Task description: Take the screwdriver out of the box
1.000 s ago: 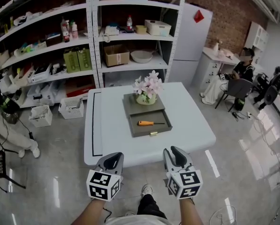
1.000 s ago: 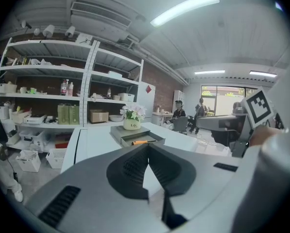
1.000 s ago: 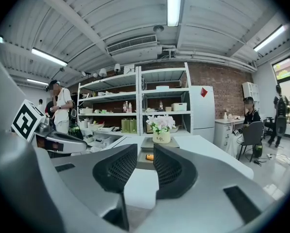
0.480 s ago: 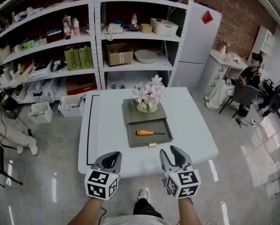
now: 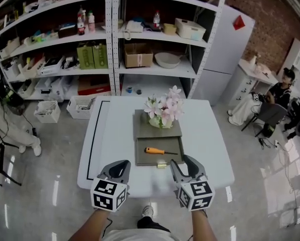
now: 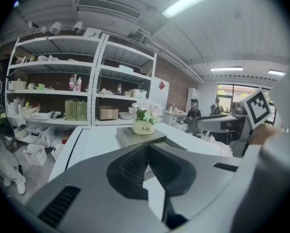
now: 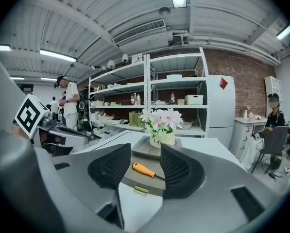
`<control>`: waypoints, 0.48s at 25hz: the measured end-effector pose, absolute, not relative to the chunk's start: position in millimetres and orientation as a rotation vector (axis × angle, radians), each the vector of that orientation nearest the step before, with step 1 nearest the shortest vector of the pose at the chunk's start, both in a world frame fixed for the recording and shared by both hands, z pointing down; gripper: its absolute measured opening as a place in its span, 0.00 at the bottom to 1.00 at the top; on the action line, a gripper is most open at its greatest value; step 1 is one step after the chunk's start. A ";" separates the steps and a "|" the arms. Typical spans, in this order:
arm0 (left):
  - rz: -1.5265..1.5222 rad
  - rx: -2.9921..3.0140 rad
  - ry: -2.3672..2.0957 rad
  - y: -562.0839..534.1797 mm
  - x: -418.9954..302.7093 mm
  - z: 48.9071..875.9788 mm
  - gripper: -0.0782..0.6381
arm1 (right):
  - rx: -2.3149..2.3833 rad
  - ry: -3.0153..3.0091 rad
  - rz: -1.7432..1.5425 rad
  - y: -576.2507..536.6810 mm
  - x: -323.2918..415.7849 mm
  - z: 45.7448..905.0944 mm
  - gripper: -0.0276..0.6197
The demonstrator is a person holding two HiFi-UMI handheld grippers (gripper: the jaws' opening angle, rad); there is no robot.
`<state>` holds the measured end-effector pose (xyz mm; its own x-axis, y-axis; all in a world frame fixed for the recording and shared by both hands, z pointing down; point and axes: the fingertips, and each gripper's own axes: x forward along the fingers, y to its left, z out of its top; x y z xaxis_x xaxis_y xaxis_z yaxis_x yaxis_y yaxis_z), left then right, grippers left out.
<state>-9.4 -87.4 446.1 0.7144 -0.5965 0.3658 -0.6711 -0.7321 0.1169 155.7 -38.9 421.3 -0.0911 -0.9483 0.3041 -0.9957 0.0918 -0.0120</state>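
- Right hand-held gripper [image 5: 184, 165] is opening its jaws, now wide apart. Its own view [image 7: 145, 171] shows nothing between the pads yet, only the screwdriver [image 7: 144, 169] framed in the gap farther off.
- Both tools have come forward with the person over the last second. They hung over bare floor short of the surface [image 5: 114, 134] then, and they now reach over its near edge.
- The left hand-held gripper [image 5: 117, 168] has its jaws together and empty, level with the right one and well apart from it.
- The screwdriver has not moved. It lies flat in the open front part of the grey box [image 5: 142, 160], orange handle to the left, near the right tool but not touching it.
- A flower pot [image 5: 163, 115] stands on the covered rear half of the box.
- Judgement: this is the approach, with the right tool readied for the pick. It still has to cross to the box and dip over the front rim onto the handle.
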 end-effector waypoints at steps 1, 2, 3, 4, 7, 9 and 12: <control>0.451 2.674 -1.019 -90.6 -7.3 446.5 0.11 | 1.937 -2.156 0.316 -44.7 158.9 421.9 0.35; 0.454 2.667 -1.031 -93.9 -5.4 447.1 0.11 | 1.916 -2.166 0.316 -50.7 161.5 423.1 0.35; 0.457 2.660 -1.044 -97.0 -4.2 448.1 0.11 | 1.890 -2.179 0.316 -56.7 163.2 425.0 0.35; 0.460 2.652 -1.057 -99.9 -3.5 449.3 0.11 | 1.860 -2.192 0.316 -62.5 164.2 427.4 0.35; 0.468 2.629 -1.096 -109.1 -1.2 452.3 0.11 | 1.772 -2.225 0.312 -79.2 167.1 433.8 0.36; 0.470 2.618 -1.116 -115.0 2.1 453.8 0.11 | 1.706 -2.244 0.318 -89.3 169.6 439.3 0.36; 0.472 2.604 -1.140 -123.6 7.5 456.4 0.11 | 1.581 -2.273 0.322 -102.9 169.7 450.0 0.36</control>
<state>7.5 -123.6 456.4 0.6394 -0.6610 0.3927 -0.7452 -0.6585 0.1050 169.7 -102.9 450.0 -0.3145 -0.8565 0.4092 -0.9364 0.3506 0.0141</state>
